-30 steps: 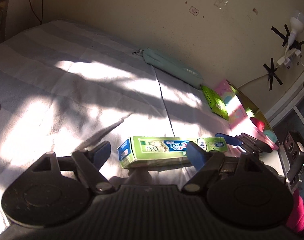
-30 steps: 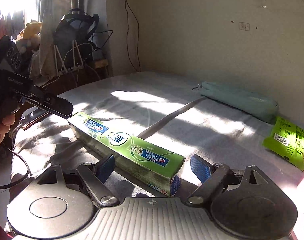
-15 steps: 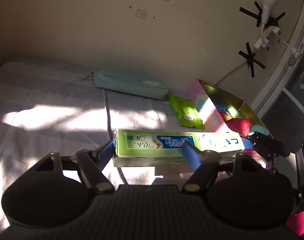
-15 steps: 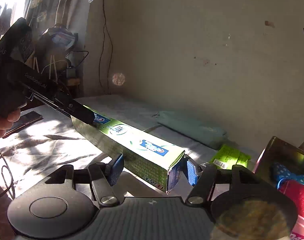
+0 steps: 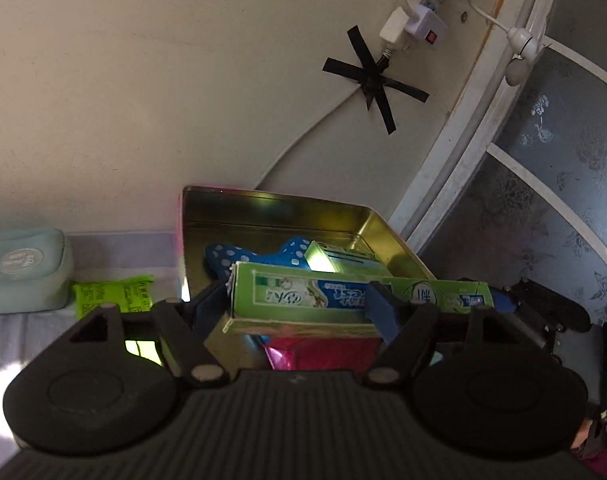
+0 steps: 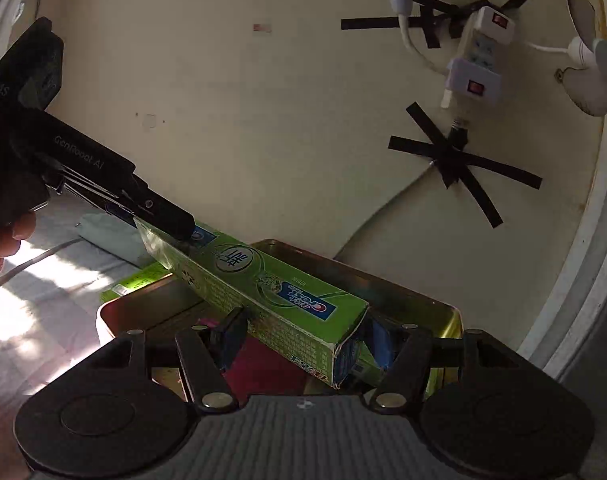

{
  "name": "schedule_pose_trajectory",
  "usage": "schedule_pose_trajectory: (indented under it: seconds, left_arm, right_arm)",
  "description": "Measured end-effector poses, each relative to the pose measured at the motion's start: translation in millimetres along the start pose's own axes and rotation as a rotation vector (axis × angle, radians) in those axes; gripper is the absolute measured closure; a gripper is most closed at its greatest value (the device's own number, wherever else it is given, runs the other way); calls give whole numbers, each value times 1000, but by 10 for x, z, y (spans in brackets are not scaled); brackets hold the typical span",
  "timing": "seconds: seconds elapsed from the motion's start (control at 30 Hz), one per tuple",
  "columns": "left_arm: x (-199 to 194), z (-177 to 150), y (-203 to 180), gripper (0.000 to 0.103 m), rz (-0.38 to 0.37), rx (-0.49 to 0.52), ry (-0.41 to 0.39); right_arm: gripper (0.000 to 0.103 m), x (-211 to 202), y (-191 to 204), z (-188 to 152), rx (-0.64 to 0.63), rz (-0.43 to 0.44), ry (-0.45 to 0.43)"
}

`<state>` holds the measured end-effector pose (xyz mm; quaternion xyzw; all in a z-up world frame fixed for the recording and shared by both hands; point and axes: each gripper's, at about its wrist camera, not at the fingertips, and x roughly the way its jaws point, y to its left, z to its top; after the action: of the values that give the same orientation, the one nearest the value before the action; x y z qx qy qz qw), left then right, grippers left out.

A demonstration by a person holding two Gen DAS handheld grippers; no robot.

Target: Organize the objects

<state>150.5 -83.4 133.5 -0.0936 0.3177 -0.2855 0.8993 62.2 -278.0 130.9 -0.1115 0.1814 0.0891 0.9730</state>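
Observation:
A long green toothpaste box [image 5: 323, 298] [image 6: 263, 292] is held level above an open gold tin [image 5: 287, 216] [image 6: 415, 300]. My left gripper [image 5: 291, 312] is shut on the box's one end, and my right gripper [image 6: 303, 340] is shut on the other end. Each gripper shows in the other's view: the right one [image 5: 543, 308] and the left one [image 6: 159, 216]. Inside the tin lie a blue dotted item [image 5: 239, 254], a small green box [image 5: 339, 260] and a pink packet [image 5: 323, 354].
A pale green pouch [image 5: 23, 272] and a bright green packet [image 5: 111, 294] lie on the striped bed left of the tin. The wall behind carries a taped cable and power strip [image 6: 479, 60]. A white door frame [image 5: 475, 136] stands at right.
Both grippers closed on the toothpaste box, lifted it off the bed and carried it right, over the open tin.

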Motion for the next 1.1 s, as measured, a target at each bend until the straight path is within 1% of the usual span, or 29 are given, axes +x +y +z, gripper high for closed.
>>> schedule_pose_trajectory:
  seconds: [0.1, 0.2, 0.27, 0.3, 0.37, 0.47, 0.57, 0.63, 0.8, 1.1]
  left_arm:
    - [332, 106, 11, 26, -2, -15, 28]
    - [601, 196, 50, 27, 15, -31, 53]
    - [725, 227, 52, 27, 47, -21, 59]
    - [758, 235, 42, 27, 75, -17, 58]
    - [756, 221, 24, 27, 127, -7, 50]
    - [603, 121, 13, 27, 165, 13, 39]
    - [406, -10, -69, 27, 227, 74, 17]
    - [275, -87, -148, 27, 254, 104, 2]
    - [-43, -325, -291, 27, 323, 160, -29]
    - [-542, -745, -288, 27, 406, 143, -30]
  right_arm:
    - [47, 218, -128, -46, 22, -37, 35]
    - [47, 409, -240, -78, 47, -53, 68]
    - [48, 569, -300, -80, 58, -68, 110]
    - [47, 635, -317, -74, 63, -93, 123]
    - [43, 672, -339, -51, 89, -123, 116]
    - [44, 565, -350, -18, 153, -130, 74]
    - [44, 408, -289, -10, 193, -122, 50]
    - [44, 309, -237, -8, 224, -119, 42]
    - [44, 18, -67, -36, 324, -70, 16]
    - [44, -336, 408, -184, 356, -29, 26]
